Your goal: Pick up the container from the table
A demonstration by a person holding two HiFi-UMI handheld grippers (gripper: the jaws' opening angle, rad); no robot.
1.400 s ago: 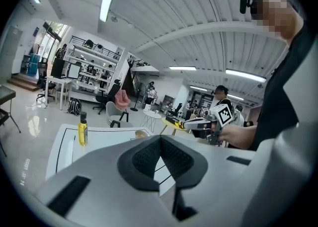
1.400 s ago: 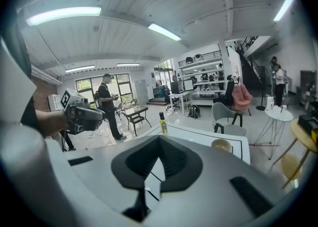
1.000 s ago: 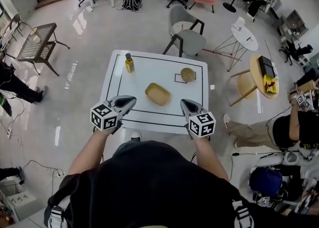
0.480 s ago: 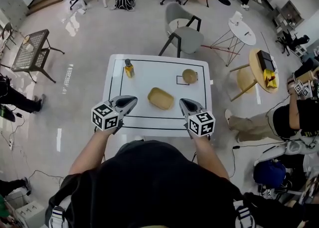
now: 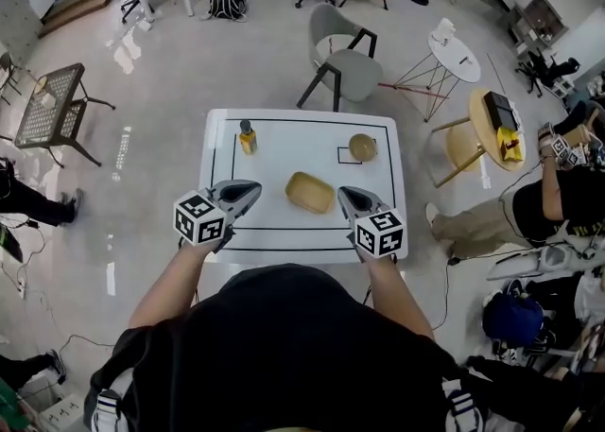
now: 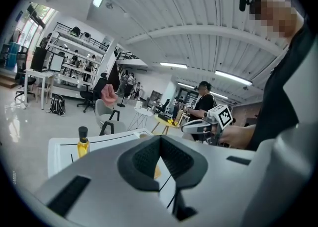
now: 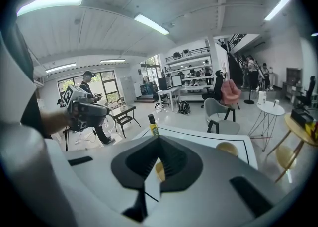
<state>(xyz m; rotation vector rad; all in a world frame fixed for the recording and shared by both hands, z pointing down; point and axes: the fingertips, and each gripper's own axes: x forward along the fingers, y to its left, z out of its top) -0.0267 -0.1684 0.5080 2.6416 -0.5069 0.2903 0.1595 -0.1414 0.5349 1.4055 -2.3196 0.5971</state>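
Head view showed our right gripper shut and empty, the yellow container just beside it at nine o'clock on the table, long axis running ten to four, while our left gripper, likewise shut and empty, stood farther off.

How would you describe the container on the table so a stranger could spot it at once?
Find the white table with a black outline. Near its centre lies the container, a shallow yellow rectangular tray, unlike the upright bottle and the small round bowl further back.
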